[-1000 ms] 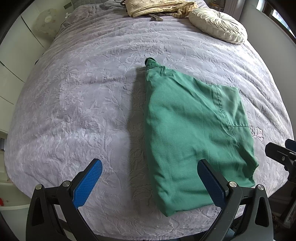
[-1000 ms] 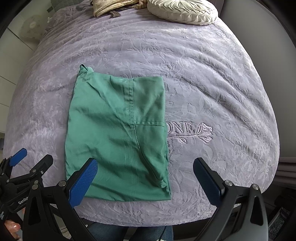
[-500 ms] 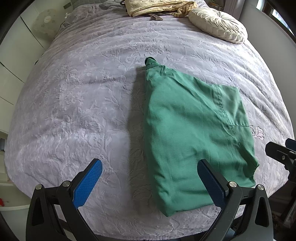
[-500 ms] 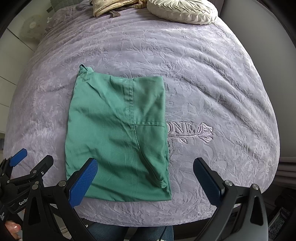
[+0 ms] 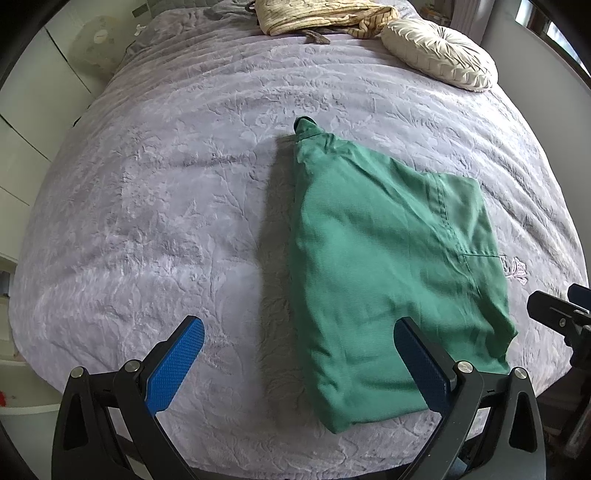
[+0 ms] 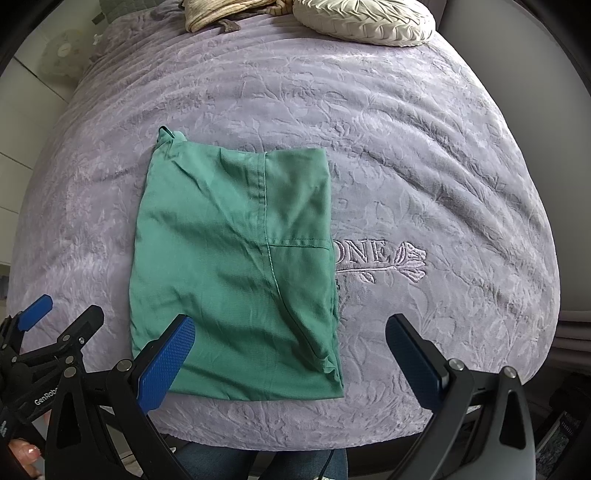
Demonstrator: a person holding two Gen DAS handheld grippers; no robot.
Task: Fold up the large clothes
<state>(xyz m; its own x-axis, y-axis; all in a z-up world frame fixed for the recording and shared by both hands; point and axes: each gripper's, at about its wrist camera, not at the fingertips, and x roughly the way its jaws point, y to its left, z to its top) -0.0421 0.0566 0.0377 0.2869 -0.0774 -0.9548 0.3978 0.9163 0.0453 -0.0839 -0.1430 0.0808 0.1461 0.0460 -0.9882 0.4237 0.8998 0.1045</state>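
- The left gripper [image 5: 299,363] hangs above the near edge of the bed, jaws spread wide, nothing between its blue pads.
- The right gripper [image 6: 290,360] is equally wide apart and empty.
- The folded green garment [image 6: 236,269] lies flat on the lilac embossed bedspread [image 6: 424,155], partly covering embroidered lettering.
- A cream round cushion [image 5: 439,51] sits well apart, at the far end.

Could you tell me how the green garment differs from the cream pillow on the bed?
The green garment lies flat and folded near the bed's front edge; the cream pillow is plump and sits at the far end. The garment is smooth with straight seams; the pillow is round with radiating pleats. Both rest on the lilac bedspread, untouched by either gripper.
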